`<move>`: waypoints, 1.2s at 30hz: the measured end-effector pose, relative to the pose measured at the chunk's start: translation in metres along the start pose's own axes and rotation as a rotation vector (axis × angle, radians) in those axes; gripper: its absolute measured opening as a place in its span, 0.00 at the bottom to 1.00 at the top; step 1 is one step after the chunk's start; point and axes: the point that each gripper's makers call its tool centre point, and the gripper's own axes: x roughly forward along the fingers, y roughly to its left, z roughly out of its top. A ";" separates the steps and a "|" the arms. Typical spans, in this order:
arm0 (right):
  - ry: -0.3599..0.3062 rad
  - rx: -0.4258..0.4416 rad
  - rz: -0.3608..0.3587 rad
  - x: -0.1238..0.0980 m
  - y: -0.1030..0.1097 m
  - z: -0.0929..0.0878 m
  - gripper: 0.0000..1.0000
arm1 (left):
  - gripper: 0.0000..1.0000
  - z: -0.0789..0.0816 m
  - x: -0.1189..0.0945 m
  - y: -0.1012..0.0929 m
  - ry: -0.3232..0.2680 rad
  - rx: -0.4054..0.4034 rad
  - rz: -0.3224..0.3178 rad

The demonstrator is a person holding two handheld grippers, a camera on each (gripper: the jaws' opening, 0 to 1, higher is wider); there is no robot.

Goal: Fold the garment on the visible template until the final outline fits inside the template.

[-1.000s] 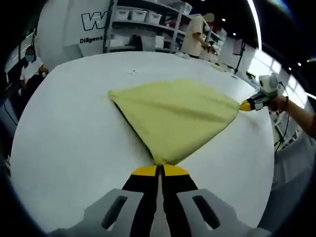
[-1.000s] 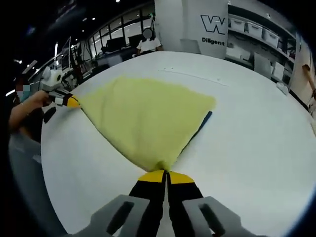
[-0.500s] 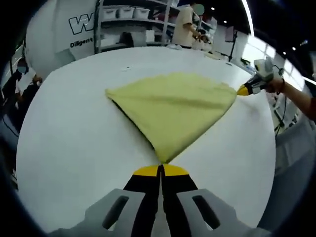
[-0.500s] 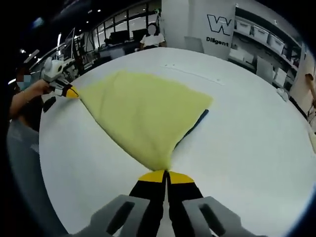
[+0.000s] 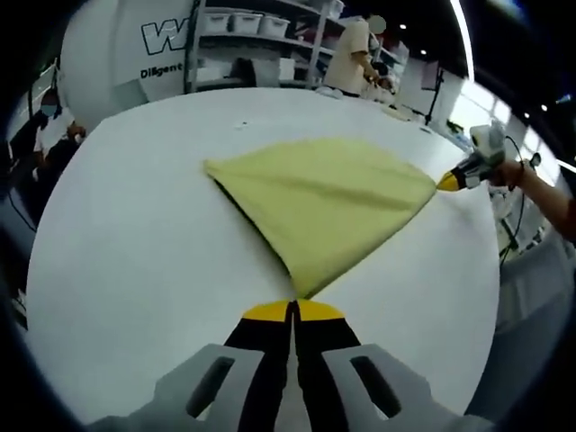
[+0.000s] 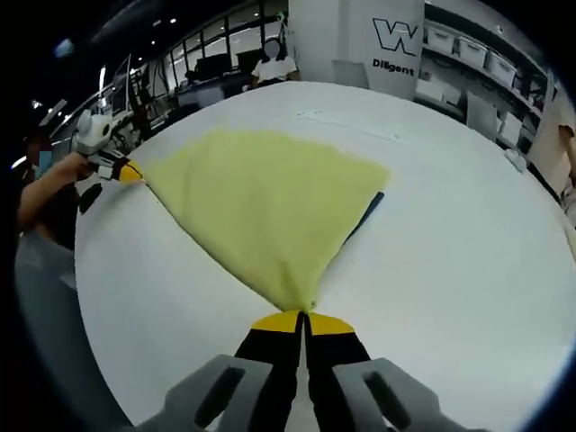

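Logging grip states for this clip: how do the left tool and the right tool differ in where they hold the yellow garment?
The left tool pinches one corner of the yellow garment; the right tool pinches the neighbouring corner. A dark strip, perhaps the template, peeks out at the garment's edge: left of the cloth in the left gripper view, right of it in the right gripper view. Both are shut, stretching the cloth over the white table.

surface: broad white round tabletop [image 5: 135, 234]
backdrop: white wall panel with dark lettering [image 5: 126, 45]
shelving: metal rack holding pale storage bins [image 5: 261, 36]
people: standing by rack [image 5: 351, 54]
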 end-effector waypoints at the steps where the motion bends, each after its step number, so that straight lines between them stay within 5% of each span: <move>1: -0.010 0.060 0.017 -0.002 0.001 0.003 0.00 | 0.00 0.002 -0.003 0.001 -0.008 -0.018 0.001; 6: -0.052 0.119 0.025 -0.005 0.001 0.014 0.14 | 0.16 0.010 -0.010 0.003 -0.029 -0.077 0.008; 16: -0.055 0.203 0.054 0.008 0.006 0.018 0.16 | 0.28 0.020 0.004 -0.004 -0.051 -0.153 -0.017; 25: -0.045 0.252 0.037 0.015 0.001 0.014 0.09 | 0.18 0.021 0.022 -0.009 -0.048 -0.261 -0.033; 28: -0.042 0.247 0.031 0.014 0.001 0.014 0.05 | 0.00 0.020 0.023 -0.010 -0.045 -0.250 -0.032; 36: -0.011 0.222 0.011 0.016 0.003 0.009 0.00 | 0.00 0.011 0.017 -0.008 0.001 -0.187 -0.003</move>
